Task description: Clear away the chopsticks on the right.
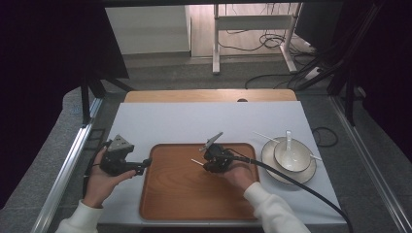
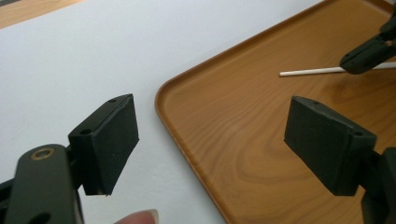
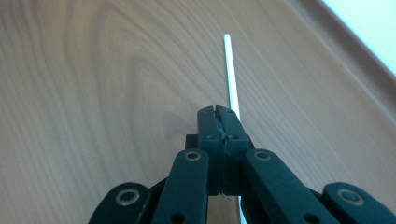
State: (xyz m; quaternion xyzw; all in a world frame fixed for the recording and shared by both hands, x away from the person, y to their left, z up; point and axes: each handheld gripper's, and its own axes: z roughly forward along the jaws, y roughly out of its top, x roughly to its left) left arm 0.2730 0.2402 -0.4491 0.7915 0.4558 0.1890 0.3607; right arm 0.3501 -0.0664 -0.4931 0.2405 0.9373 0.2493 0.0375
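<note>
Chopstick (image 3: 230,74) is the thing in hand: a thin white stick over the wooden tray (image 1: 194,204), clamped by the right gripper (image 1: 210,164), jaws pressed together on it. In the right gripper view it runs straight out ahead of the jaw tips, long axis in line w/ the gripper, free end pointing away over the wood grain; whether that end touches the tray or hangs just above it I can't tell. In the high view the free end sticks out to the left of the gripper, toward the tray's middle-left.

Left gripper (image 1: 141,167) sits at the tray's left edge, jaws wide apart, nothing between them. In the left gripper view the chopstick lies ahead and to the right, roughly crosswise to that gripper's line, well apart from its pads (image 2: 112,144).

So right hand is the one on it; left is near but not engaged. A second chopstick (image 1: 266,137) rests on the plate (image 1: 268,160) rim by the bowl (image 1: 291,155) w/ spoon (image 1: 288,141), right of the tray. My guess: the stick gets set down on the tray next, so its tilt vs. the tray surface matters most.
</note>
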